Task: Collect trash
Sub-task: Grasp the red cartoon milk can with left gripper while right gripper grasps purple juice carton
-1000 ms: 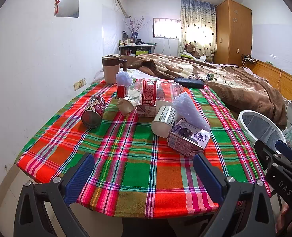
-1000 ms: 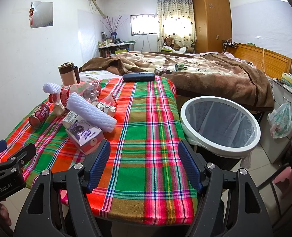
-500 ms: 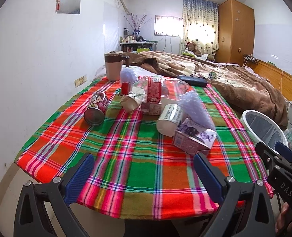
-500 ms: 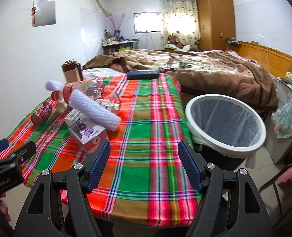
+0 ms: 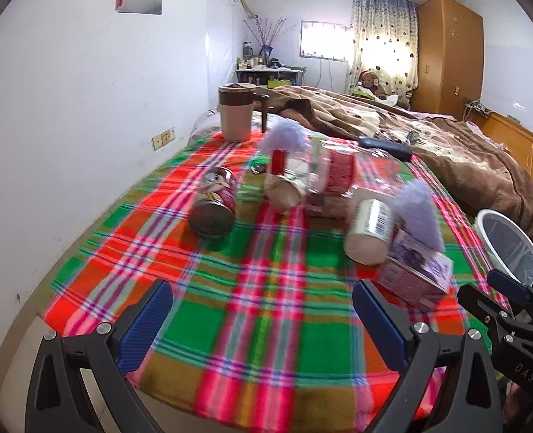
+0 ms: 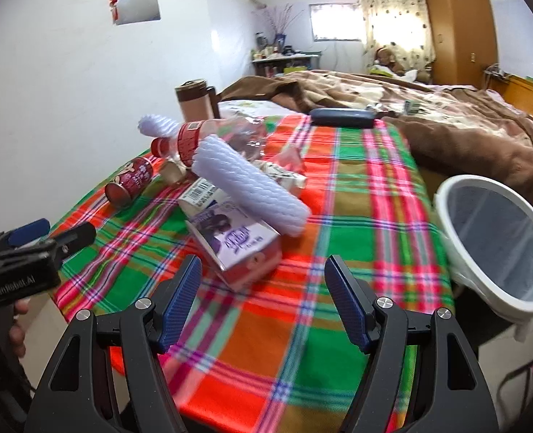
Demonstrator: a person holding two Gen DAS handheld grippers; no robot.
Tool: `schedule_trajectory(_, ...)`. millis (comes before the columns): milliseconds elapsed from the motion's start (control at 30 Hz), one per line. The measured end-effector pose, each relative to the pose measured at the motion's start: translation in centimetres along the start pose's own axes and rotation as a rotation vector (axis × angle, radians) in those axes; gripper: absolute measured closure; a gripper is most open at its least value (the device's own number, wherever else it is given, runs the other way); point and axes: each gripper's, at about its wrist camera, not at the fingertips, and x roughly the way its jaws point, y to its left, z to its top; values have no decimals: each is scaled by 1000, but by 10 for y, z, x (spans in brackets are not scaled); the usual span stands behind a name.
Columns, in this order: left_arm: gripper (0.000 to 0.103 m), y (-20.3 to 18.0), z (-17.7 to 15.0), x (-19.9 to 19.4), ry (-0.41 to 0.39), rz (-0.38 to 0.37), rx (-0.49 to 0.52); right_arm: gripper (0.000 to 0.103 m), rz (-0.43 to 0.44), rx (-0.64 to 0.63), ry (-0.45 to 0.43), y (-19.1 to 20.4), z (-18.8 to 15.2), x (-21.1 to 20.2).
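While both sets of fingers are hanging spread and empty over the near edge of the plaid surface (image 6: 356, 166), the right gripper (image 6: 262, 297) is facing the purple carton (image 6: 235, 243) at twelve o'clock. A white foam sleeve (image 6: 252, 189) is lying across it, so a careless pinch could roll that off the edge. The left gripper (image 5: 262, 319) is looking toward the red can (image 5: 214, 207) at eleven, while the bin (image 6: 497, 241) is waiting at three o'clock.

home bedrm, bed (image 5: 446, 144), wardrobe (image 5: 446, 54), curtains (image 5: 385, 36)

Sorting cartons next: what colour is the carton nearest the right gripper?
Purple and white carton, clearest in the right wrist view.
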Motion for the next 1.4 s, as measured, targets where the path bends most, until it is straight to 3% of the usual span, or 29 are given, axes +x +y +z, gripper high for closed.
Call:
schedule_trajectory(367,2,58,33,45,65,-42,-79,31,62,-54,101,11,10,33)
schedule_trajectory(767,2,65,71,96,131,-88,-88,31,103,-151,198,27,17,54)
schedule_trajectory(967,2,69,78,119,162,-85,-99,31,140,-119,242,33,12,49)
schedule_trajectory(1167,7,74,87,139,182,-71,-114,31,112,-74,236,30,16,55)
schedule_trajectory(1267,8,72,90,151,195,-45,-77,39,84,-59,244,27,17,61)
schedule_trajectory(1400,18,76,90,169,241,-35,-94,40,80,-43,246,24,18,64)
